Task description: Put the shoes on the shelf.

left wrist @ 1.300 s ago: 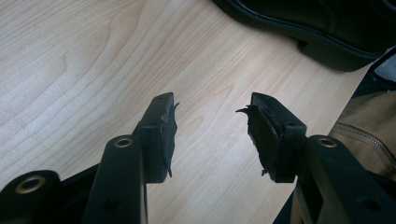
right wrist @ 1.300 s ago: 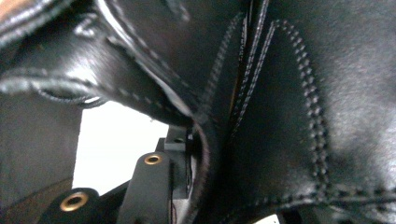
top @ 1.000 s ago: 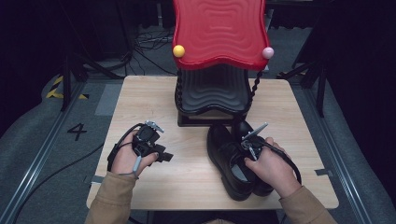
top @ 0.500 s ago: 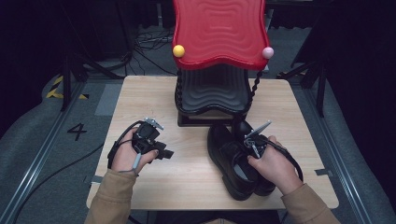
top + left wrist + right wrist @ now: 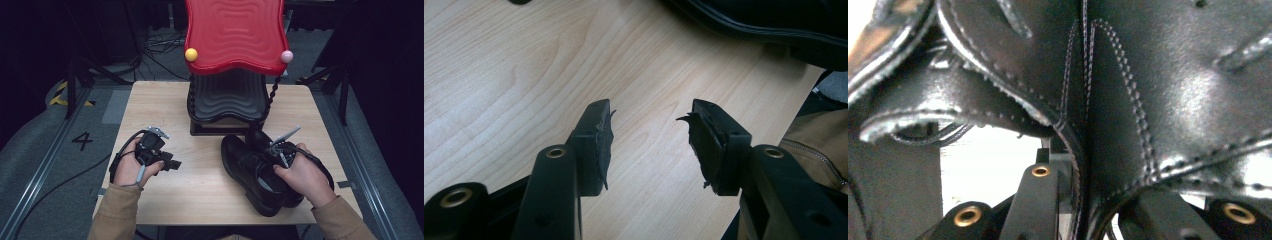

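On a light wooden table, a pair of black leather shoes lies at the near right, just in front of a black stand with a wavy red top. The right gripper has just been closing its jaws, now clamped on the leather edge of one shoe. The left gripper, at the near left, hovers over bare wood with jaws apart, holding nothing.

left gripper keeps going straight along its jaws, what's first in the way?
Probably the bare wooden table: the left gripper stands open with nothing between its jaws and looks down onto the wood. Farther along sits the near black shoe, at the top edge of the left gripper view. Depth is hard to judge.
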`<state>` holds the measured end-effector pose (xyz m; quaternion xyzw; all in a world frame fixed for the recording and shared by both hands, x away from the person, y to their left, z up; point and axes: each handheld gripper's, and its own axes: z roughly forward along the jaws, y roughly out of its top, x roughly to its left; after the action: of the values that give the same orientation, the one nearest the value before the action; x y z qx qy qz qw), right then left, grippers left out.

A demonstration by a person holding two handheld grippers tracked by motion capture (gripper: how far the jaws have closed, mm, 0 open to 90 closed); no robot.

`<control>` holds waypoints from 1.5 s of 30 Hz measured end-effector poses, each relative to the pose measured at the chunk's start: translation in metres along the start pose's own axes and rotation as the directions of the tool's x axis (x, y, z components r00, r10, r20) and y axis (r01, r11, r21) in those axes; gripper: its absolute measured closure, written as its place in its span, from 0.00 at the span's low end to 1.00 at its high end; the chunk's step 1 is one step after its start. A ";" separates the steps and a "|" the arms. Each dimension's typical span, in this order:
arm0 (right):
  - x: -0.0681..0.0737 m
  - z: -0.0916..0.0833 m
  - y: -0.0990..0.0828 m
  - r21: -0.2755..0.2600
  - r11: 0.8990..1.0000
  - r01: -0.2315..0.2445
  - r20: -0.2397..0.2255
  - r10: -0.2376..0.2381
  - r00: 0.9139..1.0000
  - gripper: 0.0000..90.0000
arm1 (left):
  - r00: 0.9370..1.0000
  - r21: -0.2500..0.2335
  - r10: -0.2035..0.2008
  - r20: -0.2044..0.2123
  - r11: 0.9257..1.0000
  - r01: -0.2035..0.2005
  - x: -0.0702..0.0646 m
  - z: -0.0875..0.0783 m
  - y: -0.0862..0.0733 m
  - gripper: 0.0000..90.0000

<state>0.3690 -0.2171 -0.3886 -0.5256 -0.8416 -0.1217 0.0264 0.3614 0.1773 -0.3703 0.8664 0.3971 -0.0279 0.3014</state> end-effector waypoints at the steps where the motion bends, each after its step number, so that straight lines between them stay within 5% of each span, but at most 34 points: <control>1: 0.001 -0.003 -0.001 0.001 1.000 0.002 -0.004 -0.002 1.000 0.91 | 1.000 -0.003 0.000 -0.005 1.000 0.000 0.000 -0.001 -0.001 0.58; 24: 0.015 -0.067 0.001 0.000 0.993 0.115 -0.035 -0.115 0.993 0.91 | 1.000 -0.014 -0.016 -0.008 1.000 0.016 0.003 -0.006 -0.006 0.58; 30: 0.018 -0.083 0.006 0.019 0.988 0.156 -0.005 -0.156 0.988 0.91 | 1.000 -0.018 -0.019 -0.007 1.000 0.019 0.002 -0.006 -0.006 0.58; 45: 0.025 -0.128 0.009 -0.007 0.984 0.179 0.004 -0.179 0.984 0.92 | 1.000 -0.029 -0.028 -0.006 0.999 0.028 0.005 -0.008 -0.007 0.58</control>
<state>0.3551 -0.2215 -0.2584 -0.4481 -0.8850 -0.1256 0.0121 0.3578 0.1887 -0.3684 0.8564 0.4105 -0.0238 0.3124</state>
